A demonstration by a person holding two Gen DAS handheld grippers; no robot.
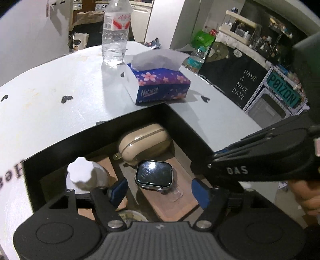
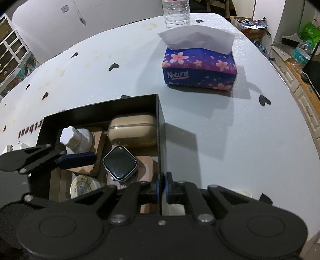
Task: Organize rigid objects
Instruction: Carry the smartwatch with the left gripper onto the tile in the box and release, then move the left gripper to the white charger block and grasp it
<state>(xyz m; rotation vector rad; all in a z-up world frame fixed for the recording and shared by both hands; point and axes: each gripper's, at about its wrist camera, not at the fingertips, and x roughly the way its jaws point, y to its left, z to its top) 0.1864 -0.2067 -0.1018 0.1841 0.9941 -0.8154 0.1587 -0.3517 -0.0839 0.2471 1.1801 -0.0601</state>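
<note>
A black open box (image 1: 128, 120) (image 2: 100, 106) stands on the white table. In it lie a beige zipped case (image 1: 144, 144) (image 2: 133, 132), a smartwatch (image 1: 154, 174) (image 2: 120, 163), a white-capped bottle (image 1: 82, 174) (image 2: 76, 138) and a round tin (image 2: 84, 187). My left gripper (image 1: 160, 192) hovers over the box with its jaws open. The watch lies just beyond the gap, untouched, and the bottle stands beside the left finger. My right gripper (image 2: 163, 188) is shut on the box's right wall; its arm reaches in from the right in the left wrist view.
A purple flowered tissue pack (image 1: 160, 84) (image 2: 200, 68) and a clear water bottle (image 1: 115, 40) (image 2: 177, 14) stand further back on the table. The table edge runs along the right, with shelves and clutter beyond it. A hand (image 1: 306, 196) holds the right gripper.
</note>
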